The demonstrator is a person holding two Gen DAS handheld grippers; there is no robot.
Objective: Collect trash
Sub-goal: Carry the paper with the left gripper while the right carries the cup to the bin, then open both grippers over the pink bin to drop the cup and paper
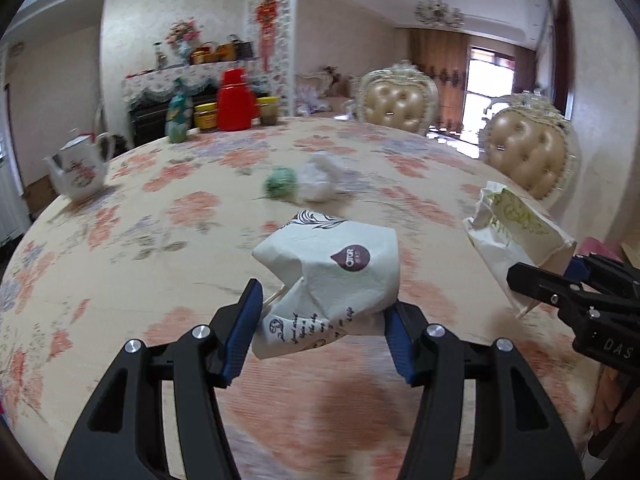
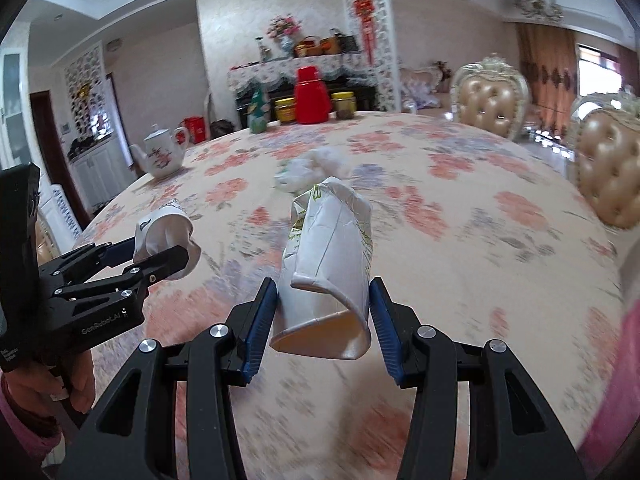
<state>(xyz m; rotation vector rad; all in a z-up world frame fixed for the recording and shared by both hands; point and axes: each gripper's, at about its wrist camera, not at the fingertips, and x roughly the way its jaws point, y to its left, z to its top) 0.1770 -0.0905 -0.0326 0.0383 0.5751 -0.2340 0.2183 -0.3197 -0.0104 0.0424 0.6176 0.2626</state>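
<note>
Trash is being carried in both grippers. A crushed white paper cup (image 1: 332, 276) with brown print is squeezed between the pads of the left gripper (image 1: 320, 324), just off its tips. A second squashed cup (image 2: 326, 264), with green print, is clamped the same way in the right gripper (image 2: 322, 320). Both are held up above the flowered table (image 1: 132, 216).

More trash is seen ahead of the grippers: a green ball (image 1: 281, 184) and a white crumpled wad (image 1: 320, 180), side by side. No bin is seen. The carrying step seems to be in hand. Next, a bin must be found, and both cups let go over it.
</note>
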